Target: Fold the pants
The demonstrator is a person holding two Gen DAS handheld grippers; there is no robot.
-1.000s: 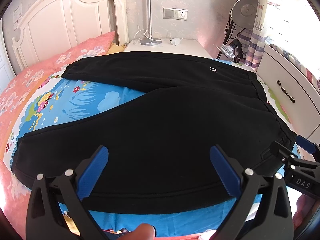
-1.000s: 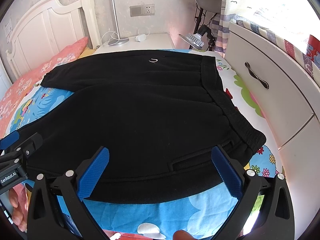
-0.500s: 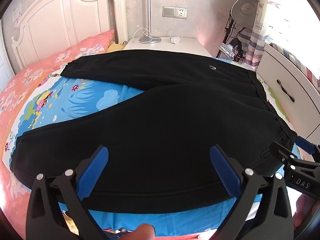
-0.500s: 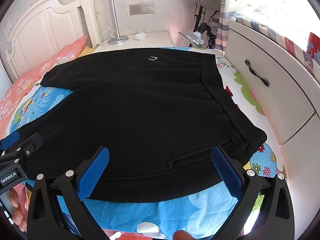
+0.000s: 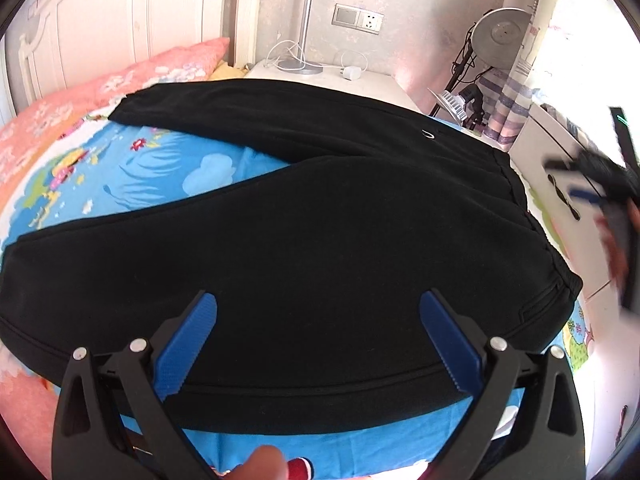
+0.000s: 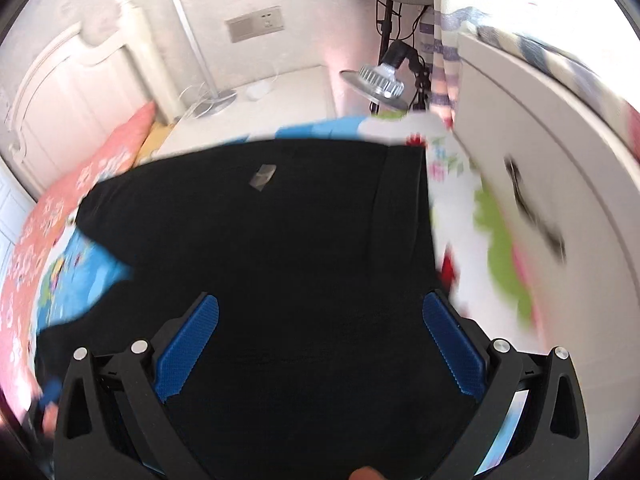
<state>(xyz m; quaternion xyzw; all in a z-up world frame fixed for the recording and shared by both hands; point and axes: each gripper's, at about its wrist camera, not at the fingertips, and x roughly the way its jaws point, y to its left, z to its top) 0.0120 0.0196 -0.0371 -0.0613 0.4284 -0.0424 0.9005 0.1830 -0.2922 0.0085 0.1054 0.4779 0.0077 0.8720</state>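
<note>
Black pants (image 5: pixel 320 216) lie spread flat on the colourful bed sheet (image 5: pixel 152 168), waistband to the right, both legs running left. My left gripper (image 5: pixel 318 308) is open and empty, hovering over the near leg. My right gripper (image 6: pixel 320 312) is open and empty over the waist area of the pants (image 6: pixel 280 240); its view is motion-blurred. The right gripper also shows blurred at the right edge of the left wrist view (image 5: pixel 596 180). A small white logo (image 5: pixel 430 134) marks the far leg near the waistband.
A white headboard (image 5: pixel 100 40) and pink pillow (image 5: pixel 120 84) sit at the back left. A white nightstand (image 5: pixel 332 76) with a lamp base stands behind the bed. A white drawer cabinet (image 6: pixel 560 200) runs close along the bed's right side. A lamp on a stand (image 6: pixel 380 80) is in the corner.
My right gripper has moved quickly forward and up over the waistband, away from the near edge of the pants. My left gripper has moved slightly forward over the near leg. The pants lie unchanged.
</note>
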